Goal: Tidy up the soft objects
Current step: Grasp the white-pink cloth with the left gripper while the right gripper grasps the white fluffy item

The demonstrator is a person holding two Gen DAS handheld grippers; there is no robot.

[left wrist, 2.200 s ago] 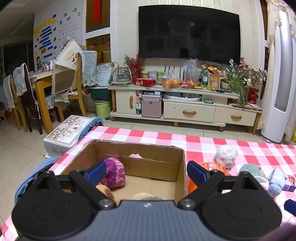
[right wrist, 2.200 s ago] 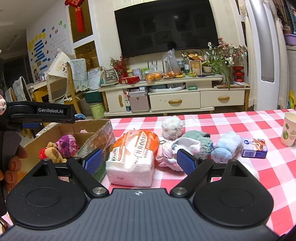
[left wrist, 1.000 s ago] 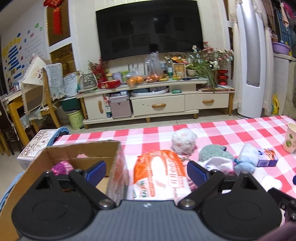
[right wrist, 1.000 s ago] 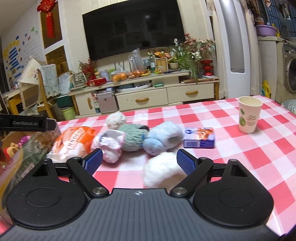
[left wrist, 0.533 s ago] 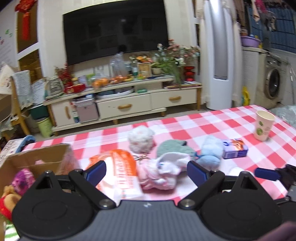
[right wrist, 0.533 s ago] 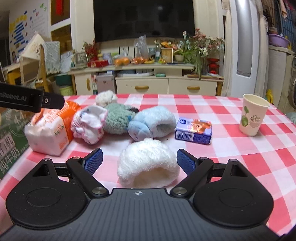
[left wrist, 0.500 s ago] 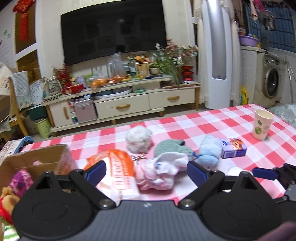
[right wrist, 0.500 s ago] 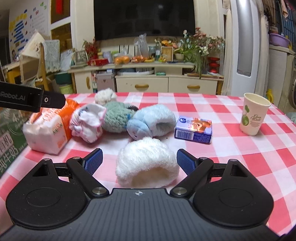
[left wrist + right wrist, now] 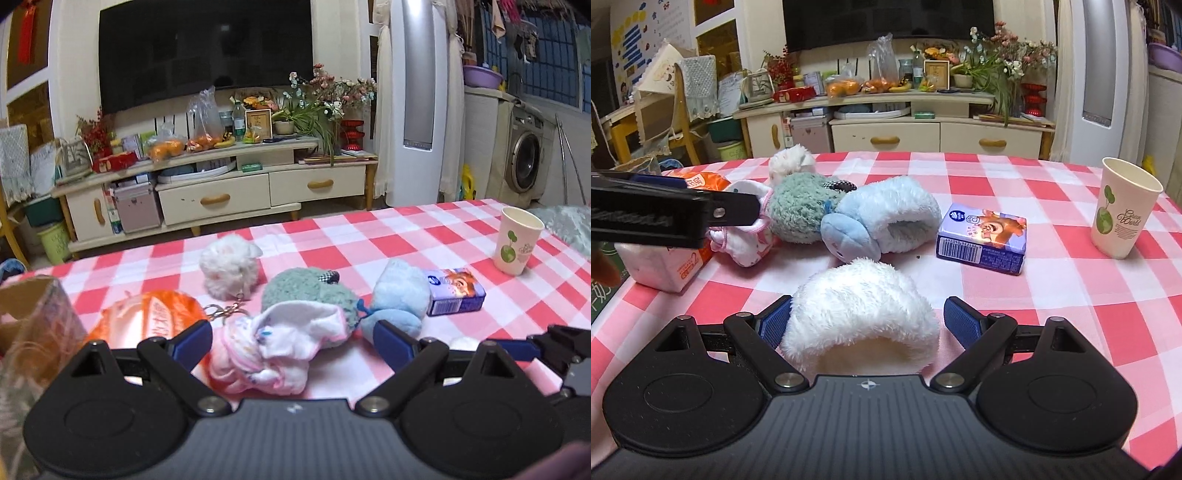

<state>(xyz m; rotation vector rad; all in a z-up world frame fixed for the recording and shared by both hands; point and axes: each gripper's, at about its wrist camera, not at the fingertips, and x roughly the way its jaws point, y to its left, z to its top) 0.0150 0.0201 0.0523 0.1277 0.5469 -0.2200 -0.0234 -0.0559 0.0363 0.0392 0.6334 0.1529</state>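
Left gripper (image 9: 291, 345) is spread wide, pink-and-white cloth (image 9: 273, 347) framed lower centre, ungripped. Right gripper (image 9: 864, 323), released, flanks white fluffy slipper (image 9: 862, 306). Cardboard box (image 9: 26, 314) is shown only at left view's left edge.

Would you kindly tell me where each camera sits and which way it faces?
Left wrist: rides the left gripper, looking forward and down at the pink-white cloth bundle; its open jaws show.
Right wrist: rides the right gripper, facing the white fluffy hat between open jaws; the left gripper crosses at left.
Shared: blue plush, paper cup.
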